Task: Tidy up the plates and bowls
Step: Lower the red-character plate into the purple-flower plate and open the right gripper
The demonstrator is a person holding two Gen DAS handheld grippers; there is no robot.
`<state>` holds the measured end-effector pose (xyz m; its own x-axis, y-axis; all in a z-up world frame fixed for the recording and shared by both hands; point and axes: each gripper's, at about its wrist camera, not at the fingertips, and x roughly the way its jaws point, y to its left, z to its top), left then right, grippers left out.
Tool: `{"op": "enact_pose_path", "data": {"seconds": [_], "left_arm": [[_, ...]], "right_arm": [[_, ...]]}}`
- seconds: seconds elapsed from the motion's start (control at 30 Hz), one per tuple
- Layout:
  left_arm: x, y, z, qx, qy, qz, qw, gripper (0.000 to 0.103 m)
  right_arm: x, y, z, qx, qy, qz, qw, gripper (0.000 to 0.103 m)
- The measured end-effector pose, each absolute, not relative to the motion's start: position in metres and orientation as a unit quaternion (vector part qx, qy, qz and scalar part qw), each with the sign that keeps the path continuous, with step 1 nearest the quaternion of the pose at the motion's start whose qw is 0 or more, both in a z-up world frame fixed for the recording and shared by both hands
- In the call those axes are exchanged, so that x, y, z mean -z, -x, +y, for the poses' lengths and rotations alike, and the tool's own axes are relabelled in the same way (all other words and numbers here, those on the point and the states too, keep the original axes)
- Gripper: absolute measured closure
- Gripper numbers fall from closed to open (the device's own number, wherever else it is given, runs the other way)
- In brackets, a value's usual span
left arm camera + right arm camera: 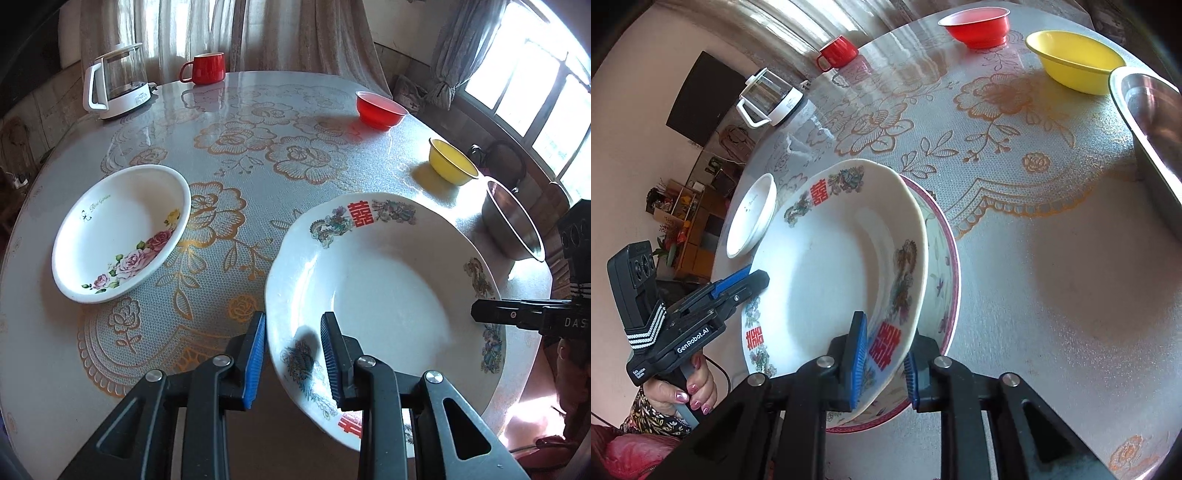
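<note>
A large white plate (pixel 388 288) (pixel 827 266) with red characters and dragon prints lies tilted on a pink-rimmed plate (pixel 945 266) at the table's near edge. My left gripper (pixel 293 319) (pixel 753 277) is shut on its left rim, one blue pad outside and one inside. My right gripper (pixel 884 338) (pixel 480 314) is shut on the near right rim, its outer pad over the pink-rimmed plate. A white rose-print plate (pixel 122 236) (pixel 751 218) sits to the left. A red bowl (pixel 380 107) (pixel 979 26), a yellow bowl (pixel 452 162) (pixel 1075 59) and a steel bowl (pixel 513 225) (pixel 1156 122) stand at the right.
A red mug (pixel 207 68) (pixel 838 51) and a glass kettle (pixel 116 81) (pixel 770 98) stand at the far edge of the round table (pixel 258 155). A person's hand (pixel 690 391) holds the left gripper's handle. Curtains and windows lie beyond the table.
</note>
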<state>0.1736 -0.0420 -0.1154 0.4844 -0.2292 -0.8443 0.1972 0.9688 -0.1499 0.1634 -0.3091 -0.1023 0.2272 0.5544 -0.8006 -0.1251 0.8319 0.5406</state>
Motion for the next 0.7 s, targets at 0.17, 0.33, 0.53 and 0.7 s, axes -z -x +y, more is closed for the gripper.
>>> {"op": "enact_pose_path", "data": {"seconds": [0.17,0.33,0.53,0.7], "left_arm": [[0.116,-0.17,-0.051,0.117,-0.019,0.488,0.865,0.074],[0.115,-0.167,-0.058,0.12,-0.045,0.486,0.865,0.066],[0.109,-0.158,-0.065,0.135,-0.083,0.47,0.869,0.053],[0.097,-0.152,-0.045,0.122,-0.063,0.459,0.877,0.049]], "right_arm": [[0.093,-0.157,-0.314,-0.205,-0.176,0.585,0.765,0.078],[0.072,-0.15,-0.315,-0.177,-0.139,0.571,0.79,0.078],[0.042,-0.152,-0.31,-0.148,-0.059,0.535,0.83,0.078],[0.028,-0.165,-0.28,-0.17,-0.026,0.513,0.841,0.076]]}}
